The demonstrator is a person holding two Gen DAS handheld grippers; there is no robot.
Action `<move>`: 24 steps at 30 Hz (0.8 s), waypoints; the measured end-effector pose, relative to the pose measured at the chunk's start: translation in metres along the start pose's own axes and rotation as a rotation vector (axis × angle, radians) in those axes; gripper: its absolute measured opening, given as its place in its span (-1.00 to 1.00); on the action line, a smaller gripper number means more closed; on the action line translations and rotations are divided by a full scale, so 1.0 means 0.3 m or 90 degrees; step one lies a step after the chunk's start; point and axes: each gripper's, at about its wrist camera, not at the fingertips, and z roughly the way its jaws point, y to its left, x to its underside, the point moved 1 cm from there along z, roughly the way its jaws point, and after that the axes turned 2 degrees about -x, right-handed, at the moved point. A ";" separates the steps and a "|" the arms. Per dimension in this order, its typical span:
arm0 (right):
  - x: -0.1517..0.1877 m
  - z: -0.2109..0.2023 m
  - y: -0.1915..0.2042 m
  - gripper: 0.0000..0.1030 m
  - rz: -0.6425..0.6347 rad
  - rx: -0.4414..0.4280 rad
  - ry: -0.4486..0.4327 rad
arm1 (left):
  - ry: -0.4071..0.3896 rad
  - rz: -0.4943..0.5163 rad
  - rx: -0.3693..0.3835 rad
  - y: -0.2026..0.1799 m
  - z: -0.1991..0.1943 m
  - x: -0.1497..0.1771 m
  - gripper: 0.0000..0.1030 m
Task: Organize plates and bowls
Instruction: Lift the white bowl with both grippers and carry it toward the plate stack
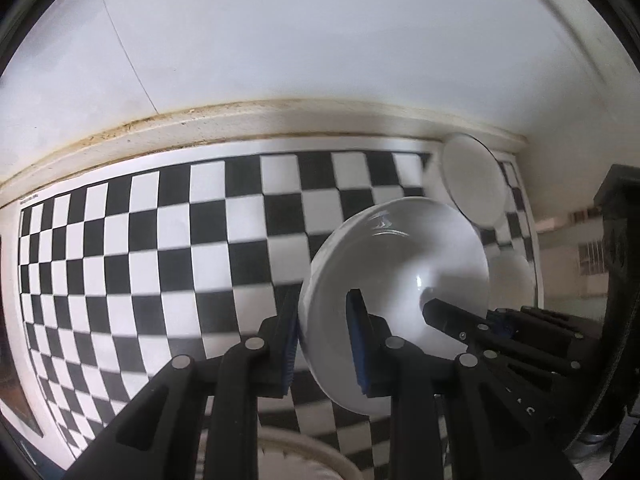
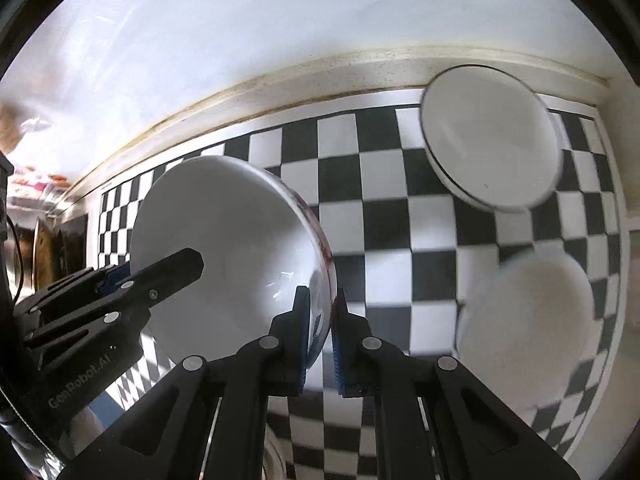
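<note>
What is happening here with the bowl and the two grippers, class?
A person holds a white bowl with both grippers at once. The left gripper is clamped on one side of the rim and the right gripper on the opposite side, lifting it above the checkered mat. Two more dishes sit on the mat beside the wall.

Your left black plastic two-finger gripper (image 1: 326,344) is built from angular matte linkage bars, each pivot capped by a round silver pin, and its fingers end in ribbed blue rubber pads (image 1: 357,344). Your right black plastic two-finger gripper (image 2: 321,334) is built the same way, with silver pivot pins and blue ridged pads (image 2: 339,354) on the inner faces. In the right wrist view, the left gripper's side bar carries pale lettering that reads "GenRobot.AI" and small screws along its finger.
</note>
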 end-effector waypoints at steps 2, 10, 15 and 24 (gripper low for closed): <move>0.061 -0.038 0.010 -0.78 -0.003 0.001 -0.009 | -0.002 0.011 0.005 -0.036 -0.039 0.060 -0.60; 0.346 -0.188 -0.129 -0.77 0.020 0.011 -0.011 | 0.028 0.050 0.039 -0.164 -0.075 0.248 -0.60; 0.537 -0.181 -0.251 -0.77 0.055 0.011 0.020 | 0.081 0.071 0.059 -0.275 0.013 0.370 -0.60; 0.688 -0.045 -0.417 -0.77 0.094 0.027 0.072 | 0.165 0.110 0.039 -0.357 0.200 0.487 -0.60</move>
